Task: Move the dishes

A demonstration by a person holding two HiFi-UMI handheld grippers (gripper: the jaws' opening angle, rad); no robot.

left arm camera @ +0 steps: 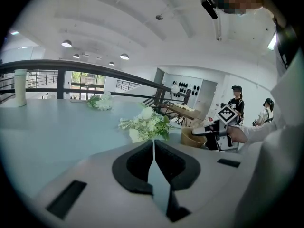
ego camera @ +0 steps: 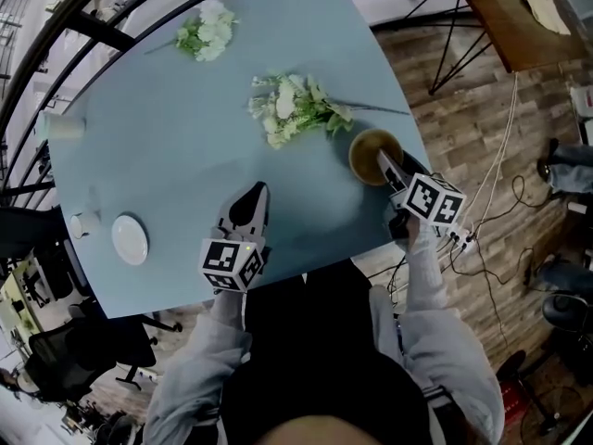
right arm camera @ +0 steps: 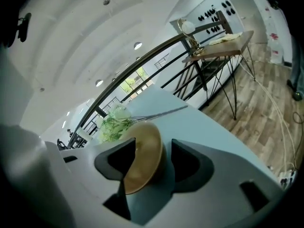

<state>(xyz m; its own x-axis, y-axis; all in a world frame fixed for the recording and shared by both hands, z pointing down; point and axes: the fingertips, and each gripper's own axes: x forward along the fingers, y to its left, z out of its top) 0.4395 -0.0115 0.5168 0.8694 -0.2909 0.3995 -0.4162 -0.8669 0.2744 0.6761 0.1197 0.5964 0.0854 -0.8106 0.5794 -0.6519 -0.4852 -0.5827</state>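
Note:
A brown bowl [ego camera: 369, 151] stands near the right edge of the blue-grey table [ego camera: 176, 165]. My right gripper [ego camera: 384, 163] is open at the bowl's near rim. In the right gripper view the bowl [right arm camera: 142, 163] sits between the jaws of the gripper [right arm camera: 153, 148], the left jaw inside it and the right jaw just outside its wall. The left gripper view shows the bowl [left arm camera: 192, 137] resting on the table. A white plate [ego camera: 130, 239] and a small white cup [ego camera: 82, 223] lie at the left. My left gripper [ego camera: 252, 197] [left arm camera: 153, 146] is shut and empty, at mid-table near the front edge.
Two bunches of white flowers [ego camera: 292, 108] [ego camera: 206, 31] lie on the table behind the bowl and at the far side. A pale tall cup [ego camera: 63, 125] stands at the far left edge. Cables and a power strip [ego camera: 460, 239] lie on the wood floor to the right.

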